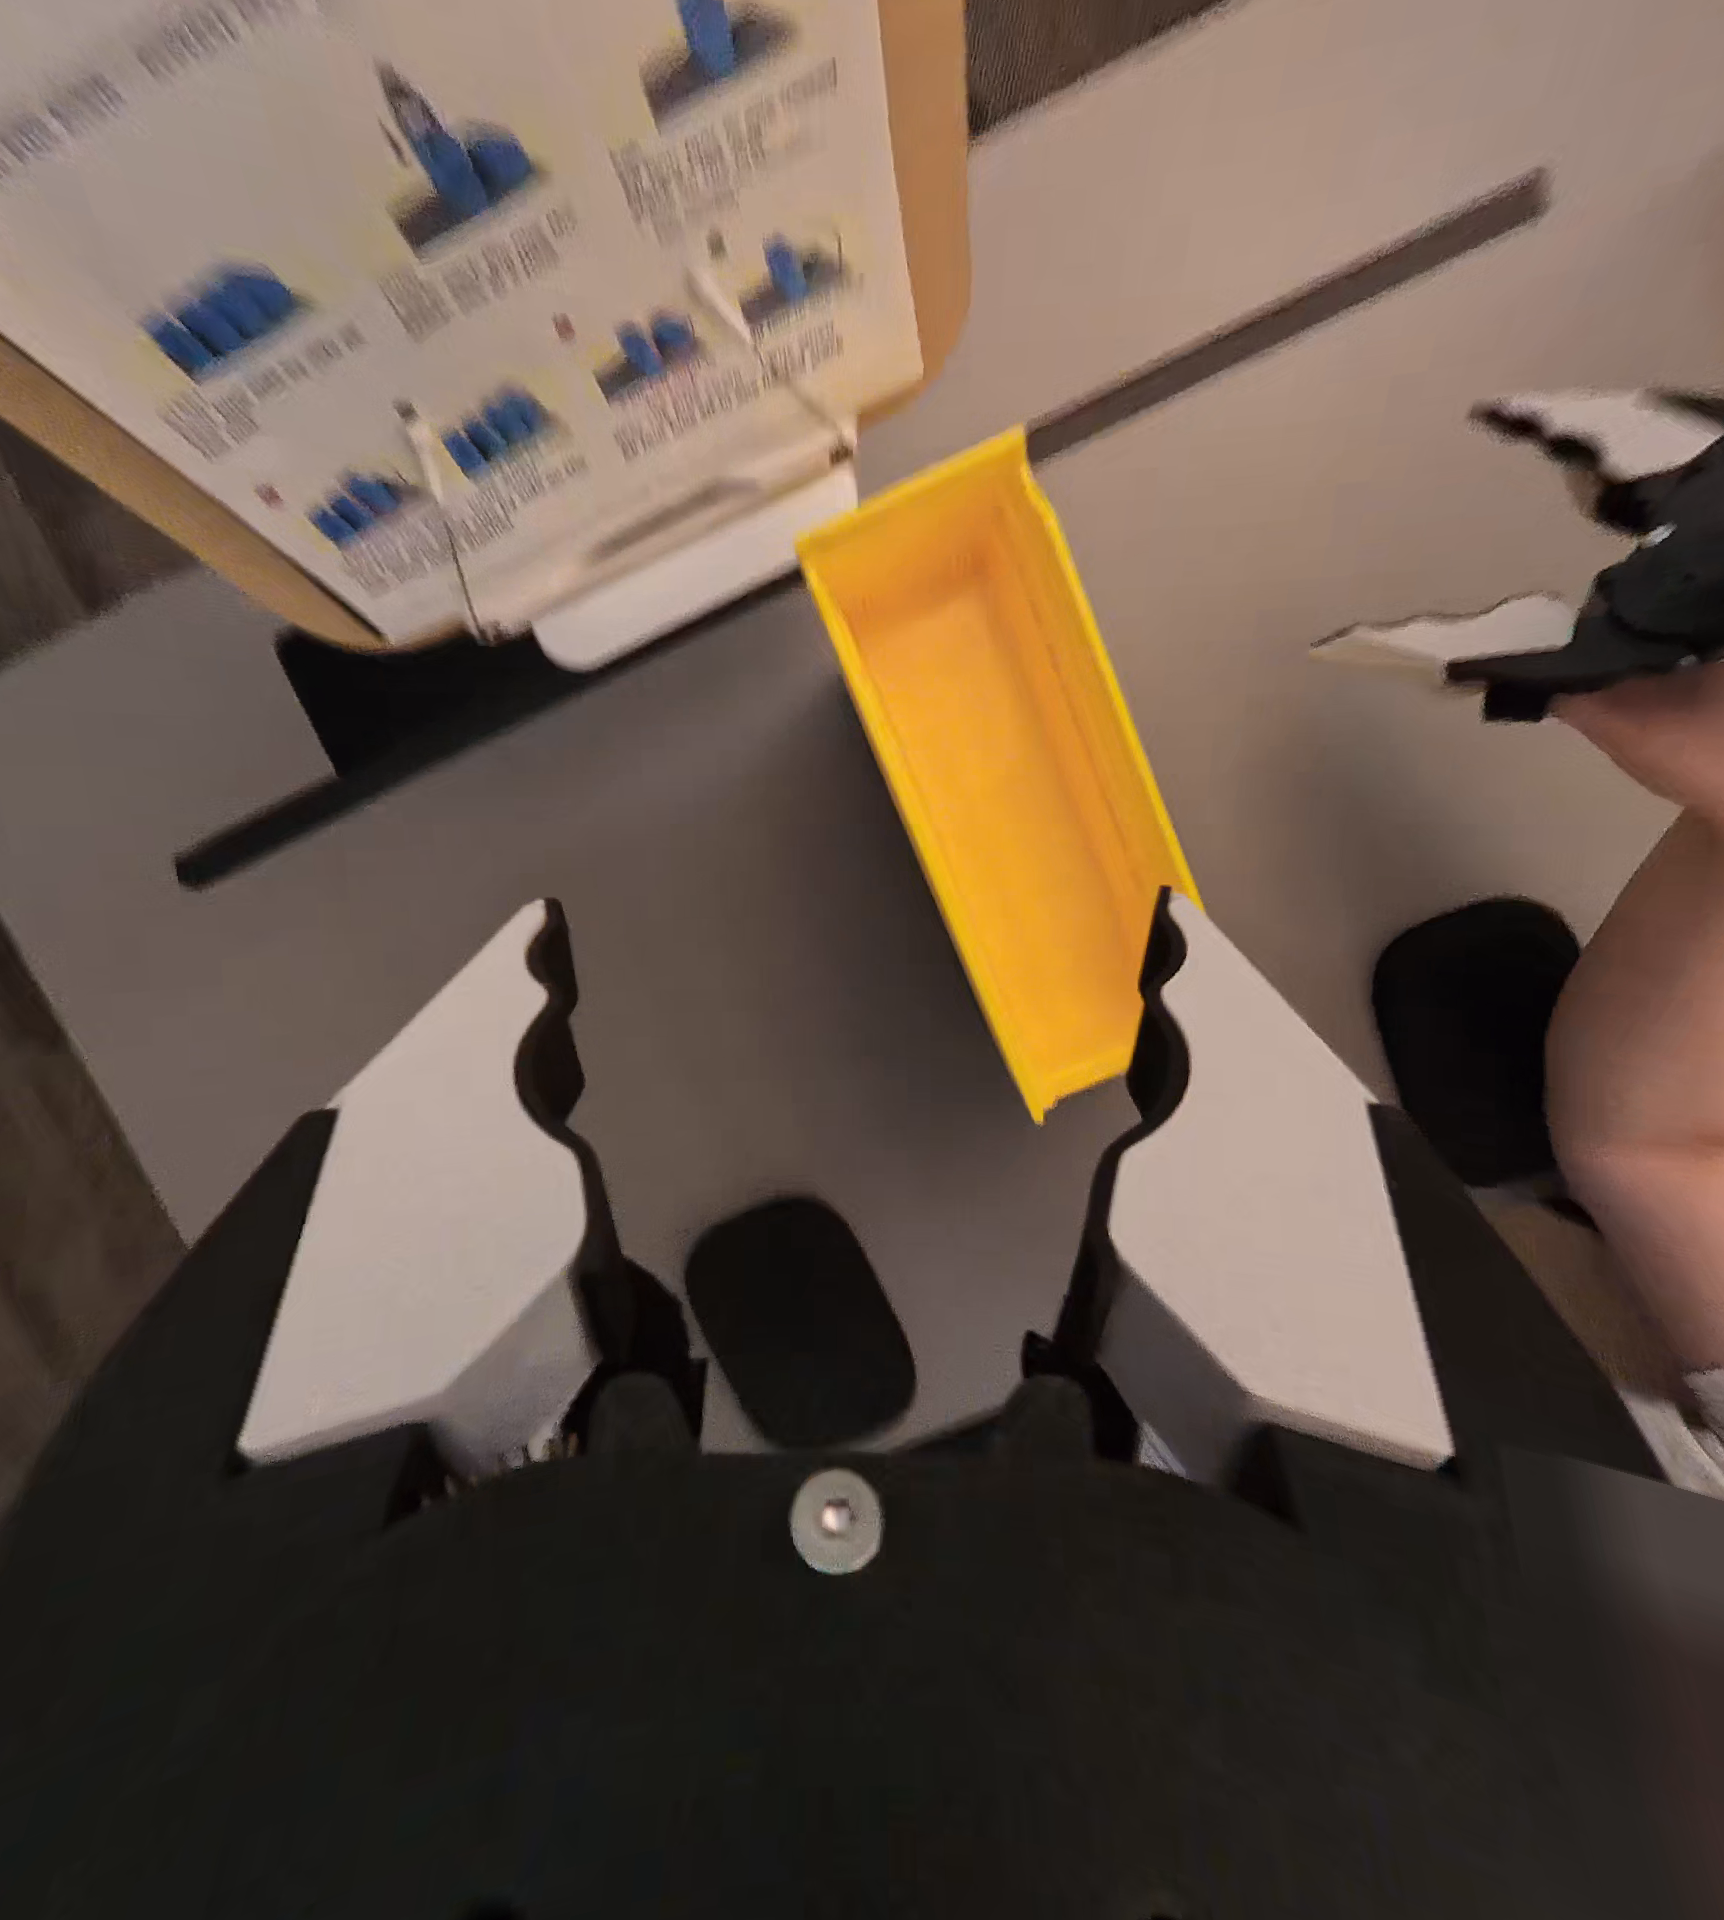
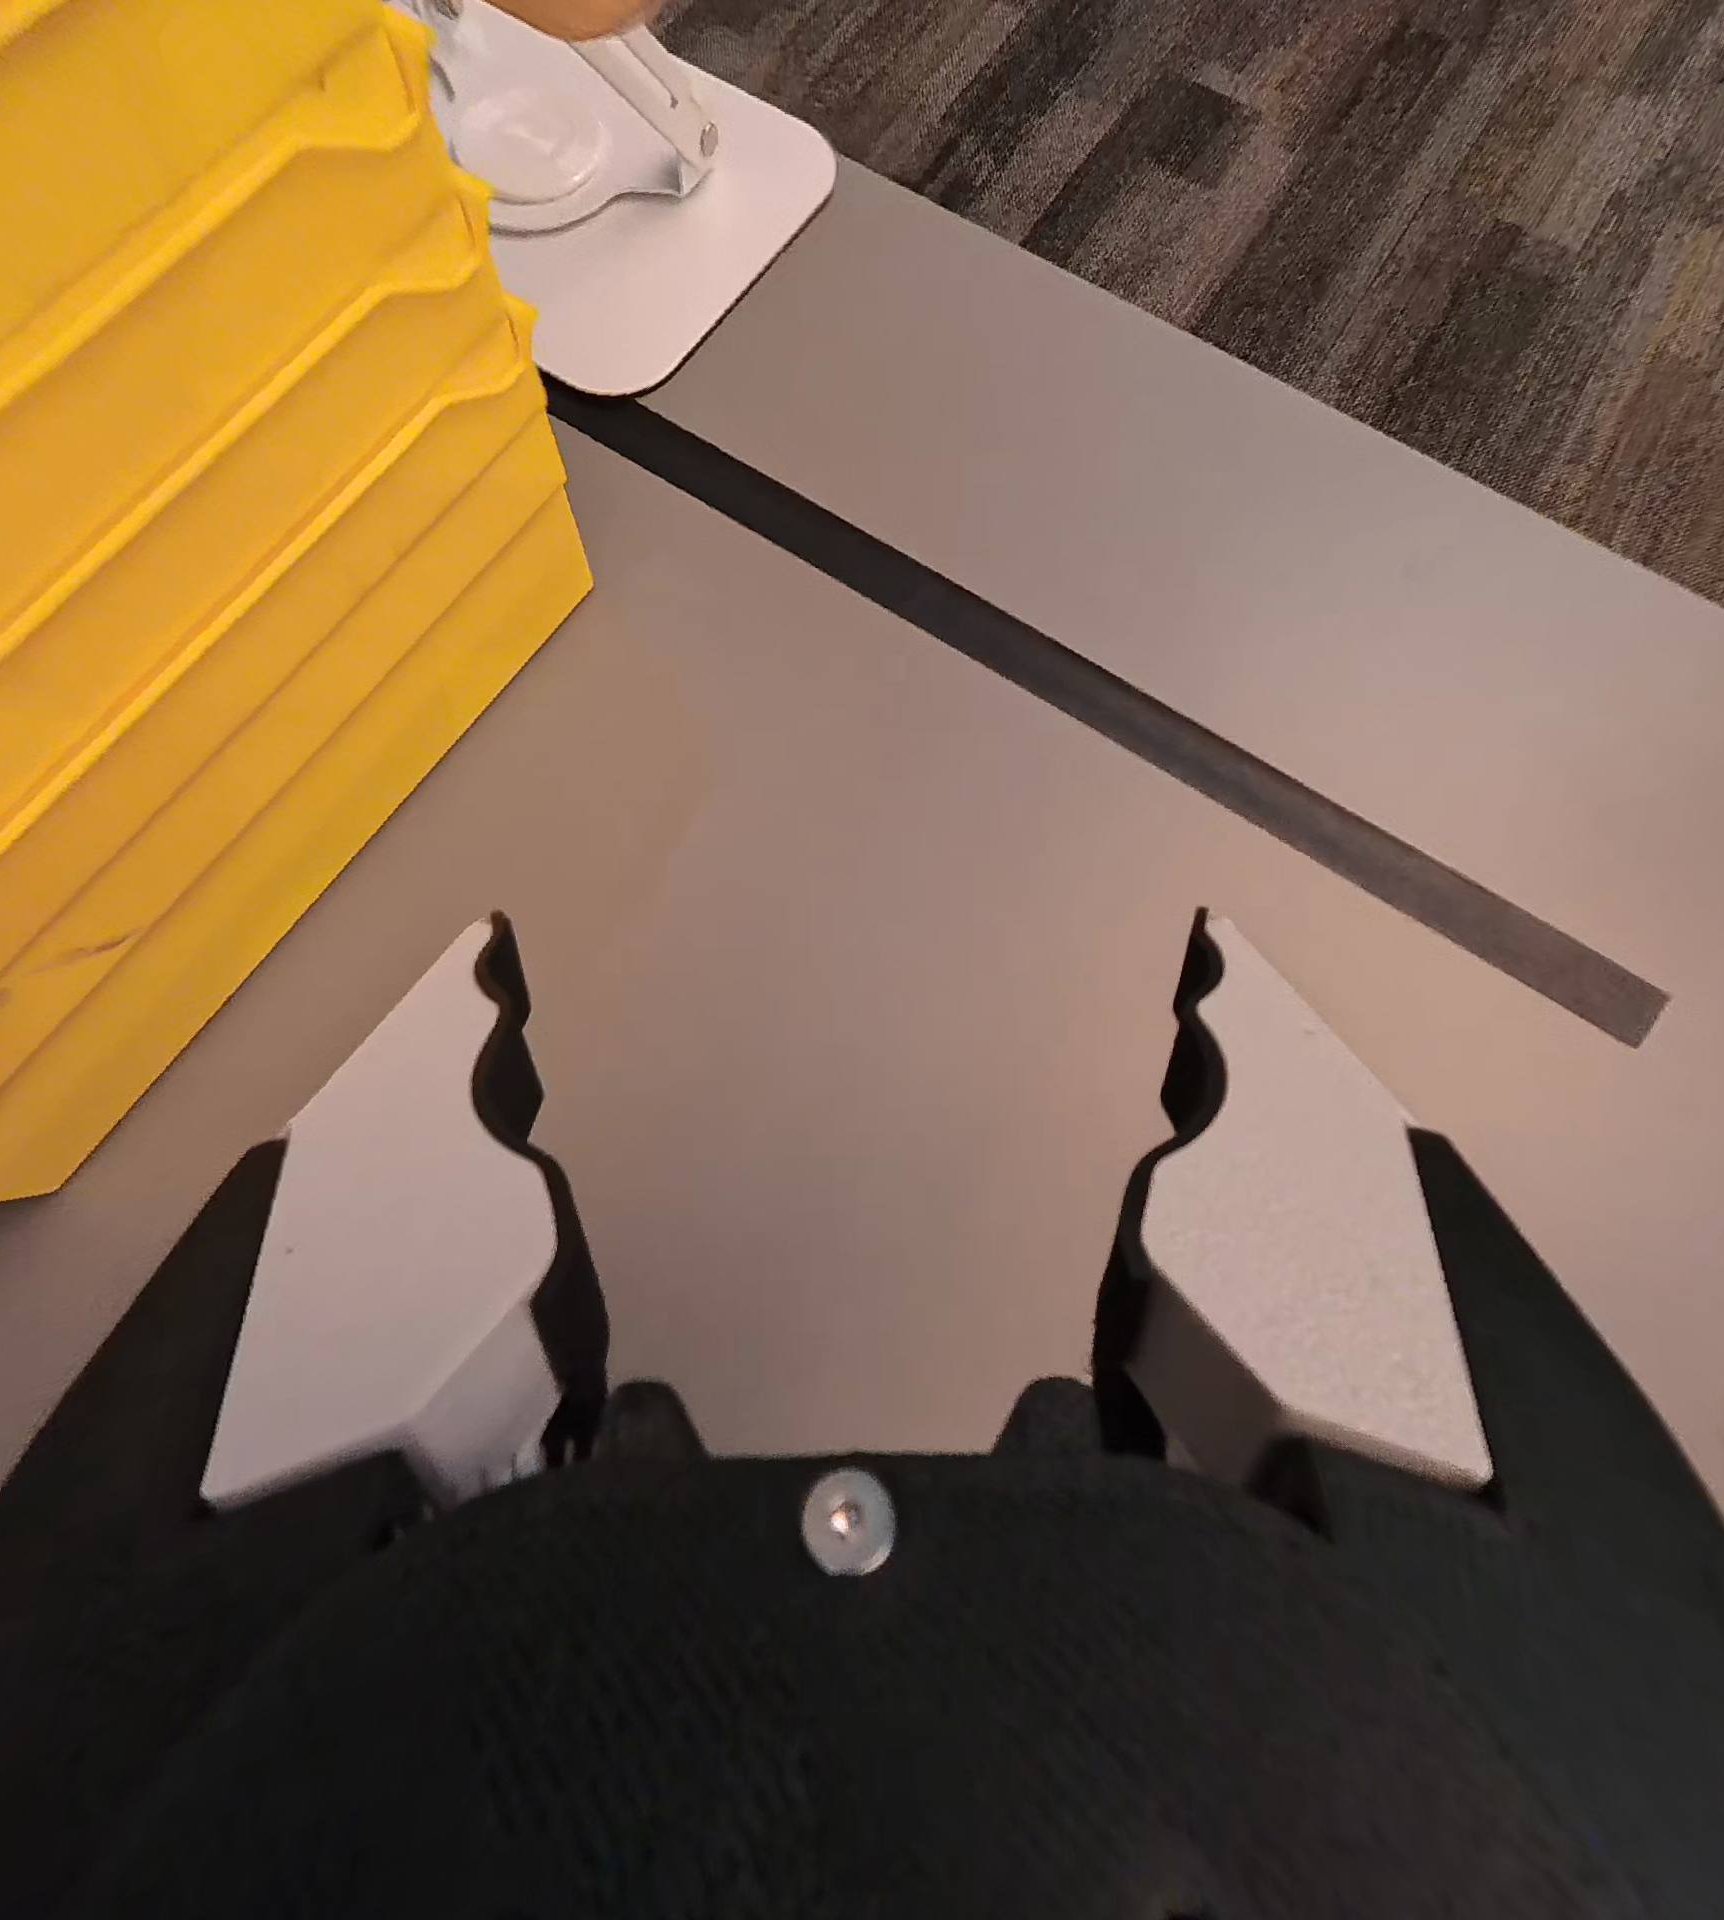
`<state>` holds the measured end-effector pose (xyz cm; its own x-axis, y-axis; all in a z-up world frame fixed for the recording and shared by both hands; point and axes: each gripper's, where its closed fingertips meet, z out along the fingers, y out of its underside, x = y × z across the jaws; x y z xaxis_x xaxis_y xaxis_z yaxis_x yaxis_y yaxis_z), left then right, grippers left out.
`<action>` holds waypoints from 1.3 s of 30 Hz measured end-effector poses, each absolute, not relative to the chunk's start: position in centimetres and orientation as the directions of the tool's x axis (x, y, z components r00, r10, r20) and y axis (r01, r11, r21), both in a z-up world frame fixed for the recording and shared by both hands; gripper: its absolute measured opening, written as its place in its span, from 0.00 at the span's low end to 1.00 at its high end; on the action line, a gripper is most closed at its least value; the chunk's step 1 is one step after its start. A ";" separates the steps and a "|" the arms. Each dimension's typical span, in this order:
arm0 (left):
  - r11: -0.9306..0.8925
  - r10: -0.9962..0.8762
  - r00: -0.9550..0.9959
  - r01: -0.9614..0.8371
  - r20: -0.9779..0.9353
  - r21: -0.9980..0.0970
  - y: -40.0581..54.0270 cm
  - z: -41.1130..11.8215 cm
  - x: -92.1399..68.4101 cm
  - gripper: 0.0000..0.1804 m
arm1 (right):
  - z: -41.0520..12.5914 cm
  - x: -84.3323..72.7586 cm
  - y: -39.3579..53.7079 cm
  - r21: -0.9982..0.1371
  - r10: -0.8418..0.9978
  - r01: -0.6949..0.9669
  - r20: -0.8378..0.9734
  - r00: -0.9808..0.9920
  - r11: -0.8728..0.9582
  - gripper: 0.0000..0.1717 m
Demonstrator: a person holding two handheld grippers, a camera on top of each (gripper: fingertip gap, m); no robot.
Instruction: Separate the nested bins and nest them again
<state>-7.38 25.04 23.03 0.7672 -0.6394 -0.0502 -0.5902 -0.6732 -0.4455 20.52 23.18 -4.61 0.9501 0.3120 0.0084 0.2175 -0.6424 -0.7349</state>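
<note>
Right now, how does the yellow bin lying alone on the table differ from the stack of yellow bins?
The lone bin is a single one showing its empty inside; the stack is several nested together, showing only ribbed outer sides. The lone bin lies by the left gripper, the stack beside the right gripper. Both are yellow.

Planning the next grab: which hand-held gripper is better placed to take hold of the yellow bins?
Probably left: the left hand-held gripper is open just above the yellow bins. The right hand-held gripper, also open, faces bare table.

The print on the propped instruction sheet (image 1: 484, 260) is too blurred to read.
</note>
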 end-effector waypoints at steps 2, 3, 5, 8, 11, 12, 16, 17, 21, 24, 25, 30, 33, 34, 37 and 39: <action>-0.602 -0.674 0.738 -0.538 0.016 -0.590 25.4 25.4 -8.2 0.58 | -4.1 20.1 23.5 -0.751 0.316 0.237 0.040 0.948 -0.616 0.72; -0.560 -0.700 0.712 -0.501 0.053 -0.660 25.4 26.4 -8.5 0.58 | -3.7 19.8 23.7 -0.760 0.317 0.246 0.056 0.947 -0.602 0.72; -0.453 -0.750 0.655 -0.413 0.088 -0.790 25.4 28.1 -9.4 0.57 | -3.0 19.4 24.0 -0.780 0.313 0.266 0.095 0.945 -0.567 0.72; -0.279 -0.820 0.567 -0.283 0.075 -0.917 25.0 28.8 -11.1 0.53 | -1.9 18.8 24.6 -0.805 0.301 0.298 0.157 0.941 -0.512 0.72; -0.175 -0.872 0.484 -0.163 0.076 -0.971 24.0 27.2 -12.4 0.53 | -0.5 18.9 24.8 -0.817 0.270 0.343 0.239 0.933 -0.463 0.72; -0.143 -0.890 0.449 -0.113 0.078 -0.983 23.5 26.7 -12.8 0.53 | 0.1 19.1 24.8 -0.824 0.250 0.348 0.259 0.933 -0.447 0.72; 0.065 -0.923 0.384 0.127 -0.011 -0.990 21.9 24.5 -14.7 0.46 | 3.4 19.7 24.1 -0.877 0.185 0.322 0.272 0.944 -0.356 0.72; 0.151 -0.914 0.402 0.203 -0.059 -0.967 21.6 24.2 -15.4 0.40 | 4.3 19.8 23.8 -0.891 0.170 0.307 0.263 0.950 -0.334 0.72; 0.294 -0.892 0.440 0.396 -0.101 -0.870 20.9 23.7 -17.6 0.31 | 8.0 18.4 21.3 -0.941 0.164 0.193 0.151 0.975 -0.279 0.72; 0.279 -0.908 0.407 0.413 -0.098 -0.867 21.0 23.3 -17.9 0.31 | 10.9 14.7 18.4 -0.966 0.217 0.133 0.084 0.972 -0.222 0.68; 0.279 -0.912 0.397 0.408 -0.106 -0.869 20.9 23.0 -18.0 0.30 | 10.8 13.5 17.6 -0.959 0.233 0.131 0.072 0.970 -0.251 0.63; 0.307 -0.892 0.435 0.376 -0.126 -0.874 21.8 22.3 -18.7 0.24 | 7.9 7.2 16.3 -0.912 0.303 0.134 0.011 0.953 -0.388 0.60; 0.285 -0.905 0.410 0.381 -0.116 -0.879 21.4 22.3 -18.7 0.23 | 6.7 4.6 17.1 -0.885 0.294 0.074 -0.073 0.953 -0.459 0.64; 0.290 -0.904 0.411 0.390 -0.117 -0.874 21.3 22.4 -18.8 0.23 | 6.4 3.9 17.4 -0.872 0.286 0.061 -0.093 0.954 -0.486 0.65; 0.316 -0.885 0.440 0.336 -0.149 -0.887 21.6 21.9 -18.5 0.21 | 5.1 2.7 18.1 -0.796 0.208 0.059 -0.085 0.974 -0.603 0.70; 0.318 -0.866 0.475 0.280 -0.157 -0.906 22.3 21.3 -18.5 0.21 | 5.2 1.8 18.8 -0.768 0.176 0.068 -0.059 0.983 -0.637 0.71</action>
